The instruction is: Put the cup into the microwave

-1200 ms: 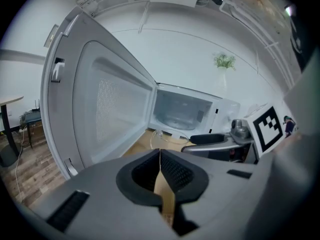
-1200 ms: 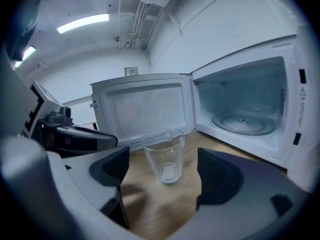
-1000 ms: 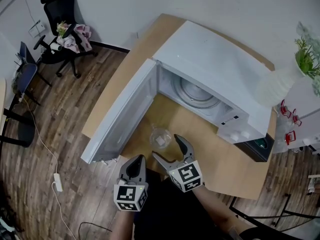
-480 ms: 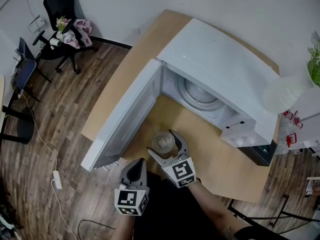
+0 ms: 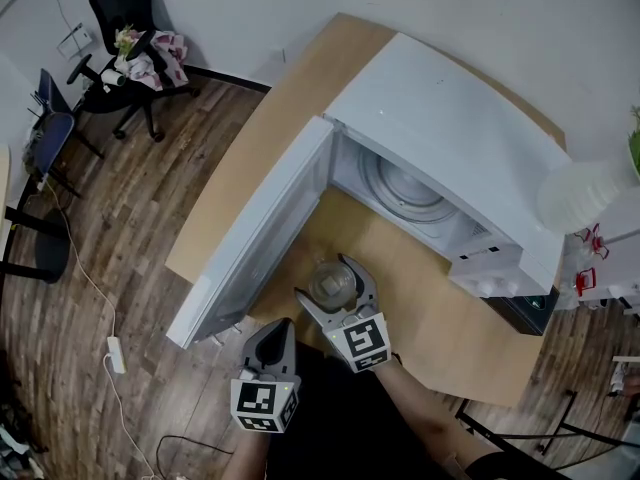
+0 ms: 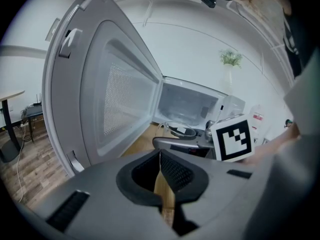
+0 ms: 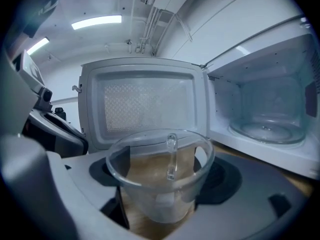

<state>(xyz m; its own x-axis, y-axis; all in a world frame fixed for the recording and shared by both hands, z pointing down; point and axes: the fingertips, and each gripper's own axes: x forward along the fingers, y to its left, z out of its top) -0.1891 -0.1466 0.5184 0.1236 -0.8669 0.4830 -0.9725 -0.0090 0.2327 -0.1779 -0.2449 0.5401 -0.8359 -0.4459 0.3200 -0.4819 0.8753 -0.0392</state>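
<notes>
Right gripper (image 5: 323,278), advanced since the earlier frame, now clasps the glass cup (image 5: 331,284) on the table (image 5: 440,318) before the open microwave (image 5: 450,138); lifting can follow. Left gripper (image 5: 270,336): clenched, empty.

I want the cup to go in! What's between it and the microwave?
Nothing but bare wooden table lies between the glass cup and the open microwave, as the head view shows.

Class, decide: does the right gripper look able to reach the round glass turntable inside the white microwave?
Likely yes: the white microwave door stands wide open and nothing lies between right gripper and glass turntable.
</notes>
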